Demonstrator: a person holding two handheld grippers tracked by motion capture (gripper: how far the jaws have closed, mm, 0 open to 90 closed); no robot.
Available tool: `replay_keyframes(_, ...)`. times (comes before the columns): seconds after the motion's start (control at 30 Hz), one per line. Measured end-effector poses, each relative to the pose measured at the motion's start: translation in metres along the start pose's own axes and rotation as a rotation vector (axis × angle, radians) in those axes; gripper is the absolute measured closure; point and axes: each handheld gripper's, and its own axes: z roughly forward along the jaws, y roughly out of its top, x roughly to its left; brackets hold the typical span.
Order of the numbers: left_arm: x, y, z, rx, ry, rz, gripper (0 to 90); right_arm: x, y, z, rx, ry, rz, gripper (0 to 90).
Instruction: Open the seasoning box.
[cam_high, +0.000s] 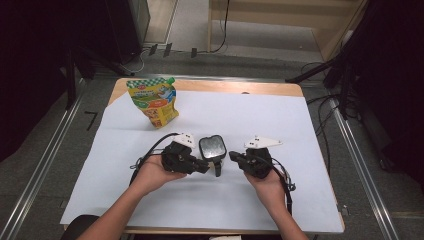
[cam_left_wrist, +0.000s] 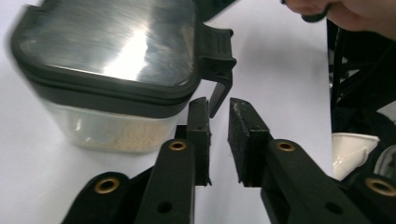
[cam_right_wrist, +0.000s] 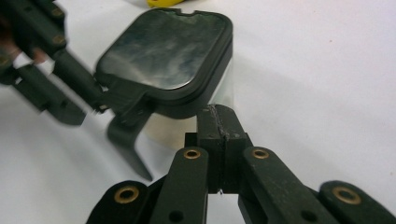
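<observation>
A: The jar has a black-rimmed lid with a shiny silver top, a black latch, and a clear body showing something pale beige inside.

B: And the pouch?

A: Yellow, with a green-and-white checked band on top, a green cap, and an orange patch.

B: The table?

A: Light wood under a white sheet. Both grippers are black.

Table inventory:
- Container, clear body with dark mirrored lid and clasp: 1, near centre.
- Printed pouch with green cap: 1, far left.
- White paper sheet covering the table: 1.
- Hand-held grippers: 2, left gripper and right gripper.
</observation>
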Motion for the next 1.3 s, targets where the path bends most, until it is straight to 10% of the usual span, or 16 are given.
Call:
replay_keyframes(0.4, 0.015, -0.005, -0.017, -0.005, -0.018, -0.022, 59.1, 0.032, -0.01, -0.02, 0.019, 0.063, -0.022, 90.0)
replay_keyframes(0.9, 0.026, -0.007, -0.027, -0.047, 0.026, -0.049, 41.3, 0.054, -0.013, 0.008, 0.067, 0.141, -0.046, 90.0)
replay_keyframes(1.3, 0.027, -0.006, -0.029, -0.049, 0.032, -0.053, 39.7, 0.053, -0.015, 0.021, 0.073, 0.115, -0.037, 90.0)
